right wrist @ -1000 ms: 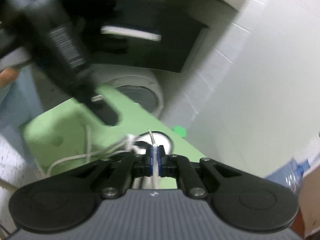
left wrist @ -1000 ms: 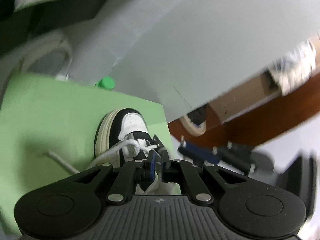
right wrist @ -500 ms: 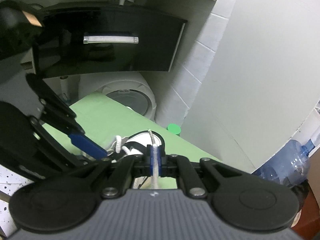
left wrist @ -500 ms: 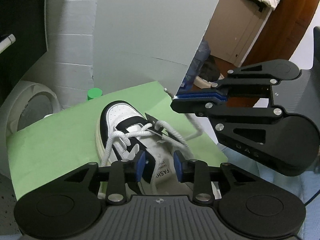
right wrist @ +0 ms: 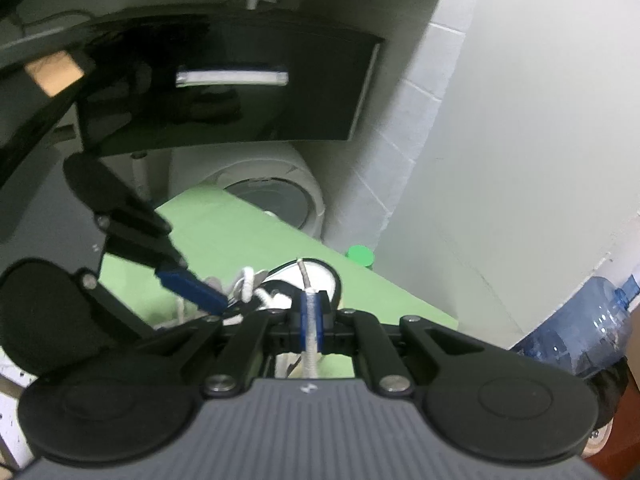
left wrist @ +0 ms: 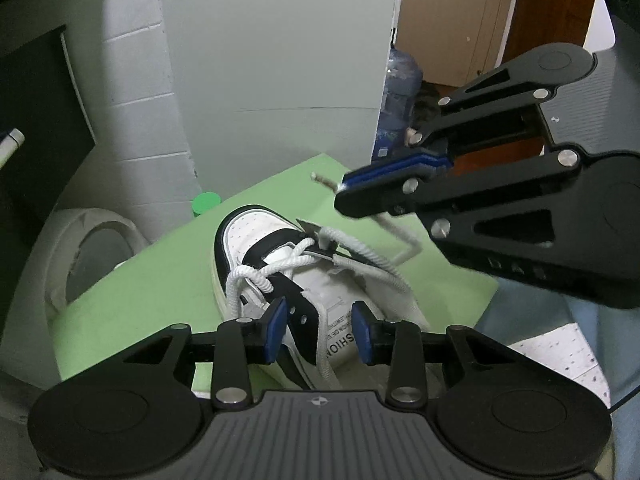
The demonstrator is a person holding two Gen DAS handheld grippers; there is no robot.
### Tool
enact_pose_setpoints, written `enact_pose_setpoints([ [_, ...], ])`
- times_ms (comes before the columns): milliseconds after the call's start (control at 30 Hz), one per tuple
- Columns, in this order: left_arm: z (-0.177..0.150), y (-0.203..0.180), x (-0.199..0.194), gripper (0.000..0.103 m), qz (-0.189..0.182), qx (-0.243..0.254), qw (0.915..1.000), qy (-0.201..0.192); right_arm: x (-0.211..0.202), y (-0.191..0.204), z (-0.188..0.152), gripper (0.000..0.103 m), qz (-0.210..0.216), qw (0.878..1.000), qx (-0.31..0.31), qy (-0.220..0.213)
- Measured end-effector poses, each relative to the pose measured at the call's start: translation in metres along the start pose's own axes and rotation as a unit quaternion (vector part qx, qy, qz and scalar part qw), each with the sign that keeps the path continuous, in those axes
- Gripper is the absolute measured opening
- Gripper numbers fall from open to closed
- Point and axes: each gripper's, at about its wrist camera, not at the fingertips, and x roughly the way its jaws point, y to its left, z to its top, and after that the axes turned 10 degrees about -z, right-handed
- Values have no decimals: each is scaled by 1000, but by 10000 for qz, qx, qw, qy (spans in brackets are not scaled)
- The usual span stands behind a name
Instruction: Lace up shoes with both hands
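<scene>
Two grippers worked sneaker (left wrist: 320,280) on green counter (left wrist: 152,292): right gripper (right wrist: 311,316) clamped lace end (right wrist: 304,276), kept taut for threading; left gripper (left wrist: 320,330) jaws apart, empty, just opened, over eyelets.

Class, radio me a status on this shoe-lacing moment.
Left hand-held gripper open over shoe. Right hand-held gripper shut on lace end. Nothing in the way.
</scene>
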Motion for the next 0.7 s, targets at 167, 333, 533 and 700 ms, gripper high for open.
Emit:
enact_pose_setpoints([
  [167,3,24,-4,18,-132,-826,9964,-99,-2,14,-1,5,315,9989,-331,-62],
  [333,-1,49,-14,15,-523,-1883,9804,-245,7,20,-1,5,619,9974,-365,25],
  [533,-12,67,-23,13,-976,-2923,9508,-326,25,26,-4,5,684,9958,-523,314],
  [700,-17,76,-22,13,-1155,-3342,9347,-351,36,37,-10,5,575,9929,-969,390],
])
